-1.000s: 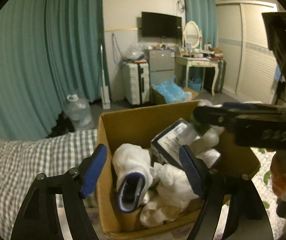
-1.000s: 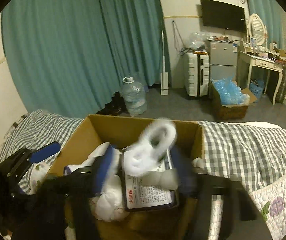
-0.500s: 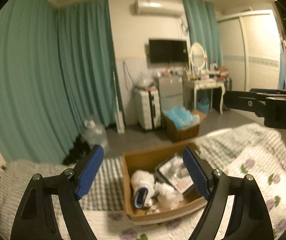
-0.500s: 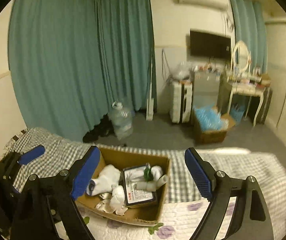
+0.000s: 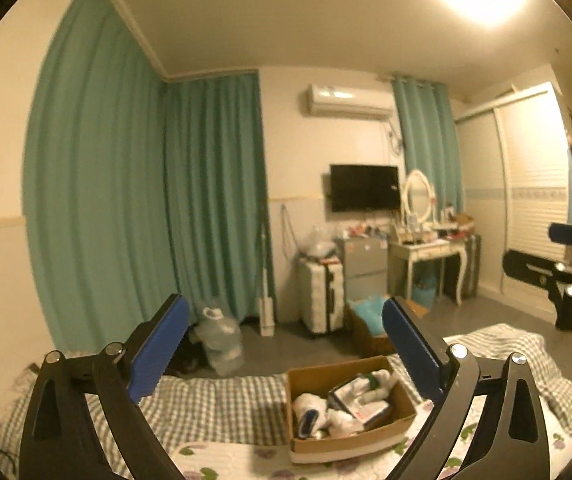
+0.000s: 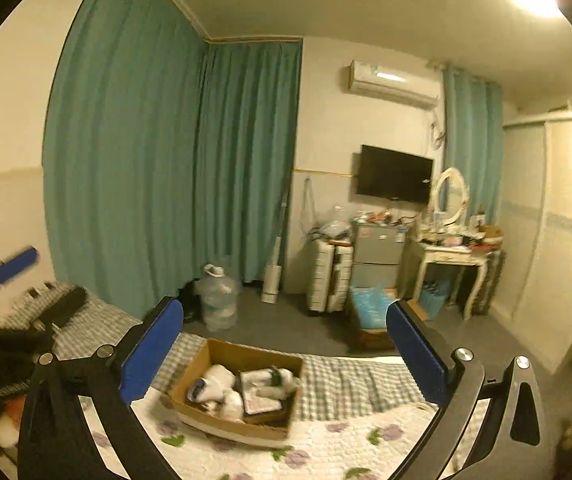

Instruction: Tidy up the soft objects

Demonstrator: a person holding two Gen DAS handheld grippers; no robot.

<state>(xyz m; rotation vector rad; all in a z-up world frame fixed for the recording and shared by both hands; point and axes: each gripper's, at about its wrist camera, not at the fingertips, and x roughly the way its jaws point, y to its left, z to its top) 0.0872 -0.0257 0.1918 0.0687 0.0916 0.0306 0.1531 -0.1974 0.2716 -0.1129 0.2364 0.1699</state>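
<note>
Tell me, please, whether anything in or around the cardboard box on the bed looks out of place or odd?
Mildly. The cardboard box holds soft white items jumbled with a flat printed packet lying tilted across them, not neatly arranged. Nothing has spilled onto the bed, and both grippers are open and empty.

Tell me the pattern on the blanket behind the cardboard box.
Grey-and-white check blanket; clearest in the left wrist view.
</note>
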